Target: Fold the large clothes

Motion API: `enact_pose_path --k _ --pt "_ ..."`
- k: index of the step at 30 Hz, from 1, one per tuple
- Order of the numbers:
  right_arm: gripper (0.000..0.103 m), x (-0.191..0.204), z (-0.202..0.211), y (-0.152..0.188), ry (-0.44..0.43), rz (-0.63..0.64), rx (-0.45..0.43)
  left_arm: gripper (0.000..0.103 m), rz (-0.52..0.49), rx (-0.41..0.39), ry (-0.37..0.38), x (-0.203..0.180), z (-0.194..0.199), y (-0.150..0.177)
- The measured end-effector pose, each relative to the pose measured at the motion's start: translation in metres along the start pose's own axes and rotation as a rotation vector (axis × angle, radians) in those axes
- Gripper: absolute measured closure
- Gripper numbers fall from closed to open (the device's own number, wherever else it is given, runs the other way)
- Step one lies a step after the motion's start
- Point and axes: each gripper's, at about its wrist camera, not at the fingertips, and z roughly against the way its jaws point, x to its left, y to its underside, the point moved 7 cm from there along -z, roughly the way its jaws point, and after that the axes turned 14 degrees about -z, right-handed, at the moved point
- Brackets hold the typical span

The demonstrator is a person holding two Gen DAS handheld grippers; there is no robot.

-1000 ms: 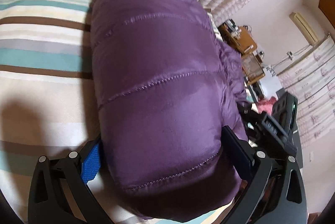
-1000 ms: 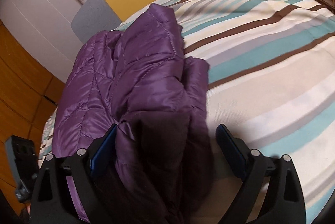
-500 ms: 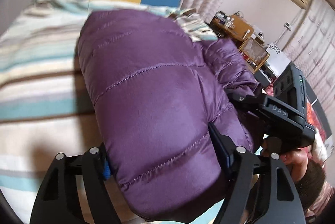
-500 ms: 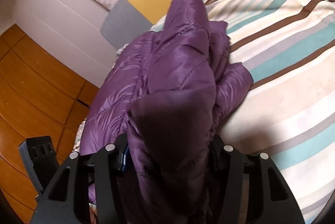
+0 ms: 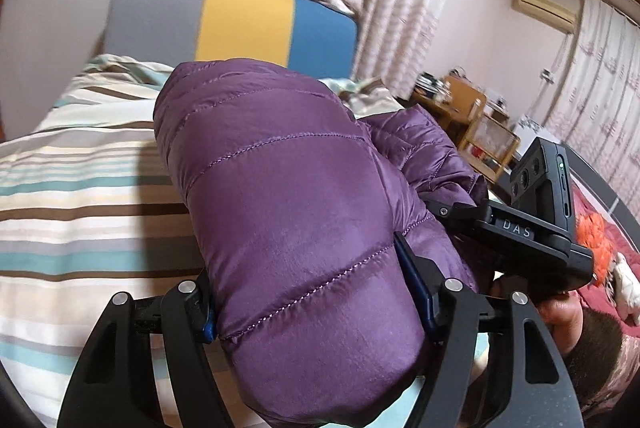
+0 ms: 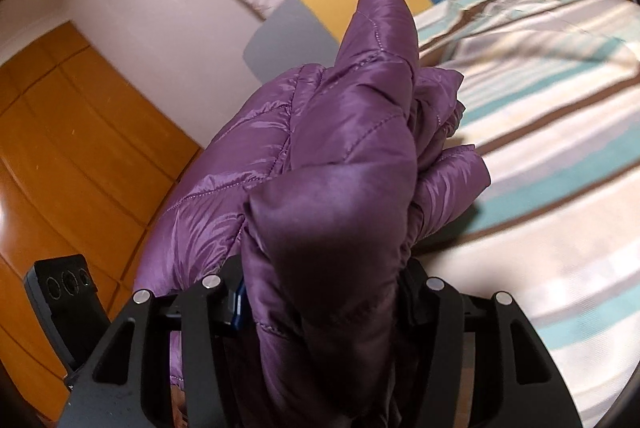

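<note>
Both tools clamped on jacket (image 5: pixel 288 212) — left tool (image 5: pixel 316 292), right tool (image 6: pixel 320 292) — jaws just closed in. Jacket bunched, raised above bed (image 5: pixel 80 188). Step: lift to fold; next, carry the edge over evenly.

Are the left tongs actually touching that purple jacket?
Touching. The left wrist view shows the left tongs pressing both pads into the purple jacket.
</note>
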Motion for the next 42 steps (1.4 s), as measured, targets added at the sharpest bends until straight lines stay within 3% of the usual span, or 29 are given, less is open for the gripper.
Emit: enact_pose_path --k 11,18,20,22,25,29,33,36,39,42 --pt "0.049 0.053 -0.092 0.033 0.001 0.129 0.129 0.033 0.140 -0.018 -0.143 0.075 0.044 0.036" --pt "0.048 0.053 -0.145 0.066 0.076 0.201 0.215 0.032 0.183 0.047 -0.223 0.108 0.047 0.082" --pt "0.044 0.050 -0.156 0.063 0.119 0.244 0.211 0.027 0.192 0.064 -0.225 0.111 0.042 0.090" --pt "0.033 0.041 -0.161 0.062 0.153 0.273 0.204 0.021 0.213 0.073 -0.223 0.112 0.035 0.099" --pt "0.021 0.025 -0.164 0.053 0.161 0.213 0.201 0.013 0.253 0.090 -0.206 0.118 0.032 0.102" --pt "0.009 0.010 -0.147 0.042 0.166 0.143 0.159 0.009 0.268 0.090 -0.227 0.118 0.041 0.095" --pt "0.007 0.013 -0.111 0.032 0.160 0.140 0.052 0.007 0.261 0.030 -0.314 0.114 0.070 0.078" --pt "0.006 0.014 -0.085 0.019 0.212 0.148 -0.065 0.005 0.240 -0.016 -0.392 0.116 0.086 0.055" --pt "0.006 0.024 -0.090 -0.008 0.300 0.165 -0.149 0.005 0.203 0.008 -0.423 0.123 0.076 0.029" --pt "0.006 0.037 -0.098 -0.016 0.305 0.186 -0.145 0.005 0.155 0.059 -0.460 0.130 0.056 0.012"
